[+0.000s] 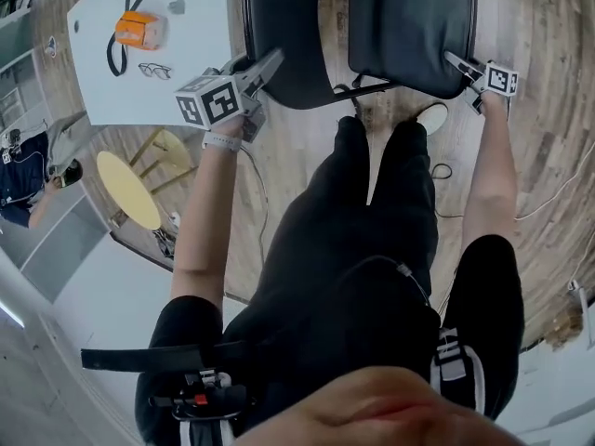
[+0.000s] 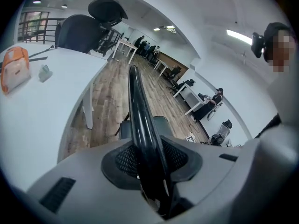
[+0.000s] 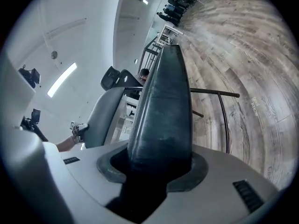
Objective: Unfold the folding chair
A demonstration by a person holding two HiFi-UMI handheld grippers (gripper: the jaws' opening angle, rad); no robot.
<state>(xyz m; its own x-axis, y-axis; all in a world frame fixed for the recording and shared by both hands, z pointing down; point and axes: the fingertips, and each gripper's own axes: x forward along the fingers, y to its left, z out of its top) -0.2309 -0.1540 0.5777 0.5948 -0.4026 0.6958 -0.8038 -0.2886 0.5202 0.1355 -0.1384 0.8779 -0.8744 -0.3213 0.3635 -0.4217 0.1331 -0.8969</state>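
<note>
Both holds are sitting at the panels' edges, so a pad may be slipping off as the halves spread, or the chair (image 1: 414, 35) skidding on the floor (image 1: 297, 156). The left hand-held gripper (image 1: 268, 66) is clamping the thin back (image 2: 140, 125), the right hand-held gripper (image 1: 460, 63) the padded seat (image 3: 163, 115), just ahead of the person's legs (image 1: 372, 203).

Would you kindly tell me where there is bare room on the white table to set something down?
The table is bare along its edge by the chair, and along its near edge below the glasses. Around the pouch, strap and glasses it is crowded.
</note>
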